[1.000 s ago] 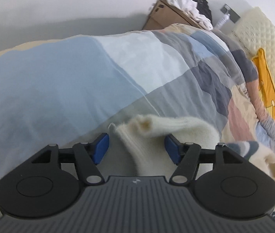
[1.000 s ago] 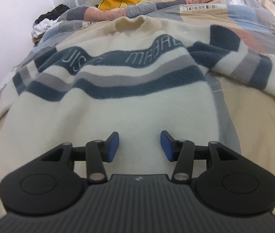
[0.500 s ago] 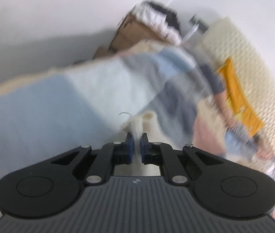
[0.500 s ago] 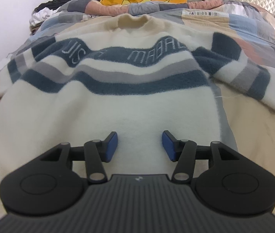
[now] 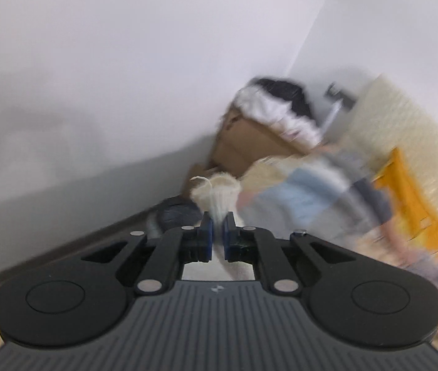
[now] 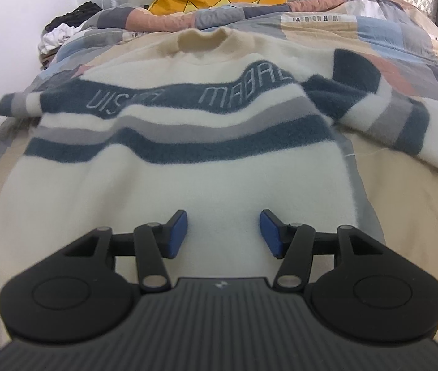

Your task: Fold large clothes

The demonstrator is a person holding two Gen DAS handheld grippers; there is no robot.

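Pinching the cream sleeve cuff (image 5: 216, 193) in our left tool (image 5: 216, 241), right tool (image 6: 222, 233) spread over the sweater (image 6: 188, 182) flat on the bed (image 6: 404, 216), we judge the sleeve fold begun; next, carry it across the body.

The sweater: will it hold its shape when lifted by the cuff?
Probably not. The sweater looks thick, fuzzy and soft, so it should drape. The cuff bunches between the left gripper's fingers, so slipping seems unlikely.

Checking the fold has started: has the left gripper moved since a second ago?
Yes. The left gripper, shut on the cream knitted sleeve cuff, has lifted: the patchwork quilt that filled its view now sits low right, with white wall ahead.
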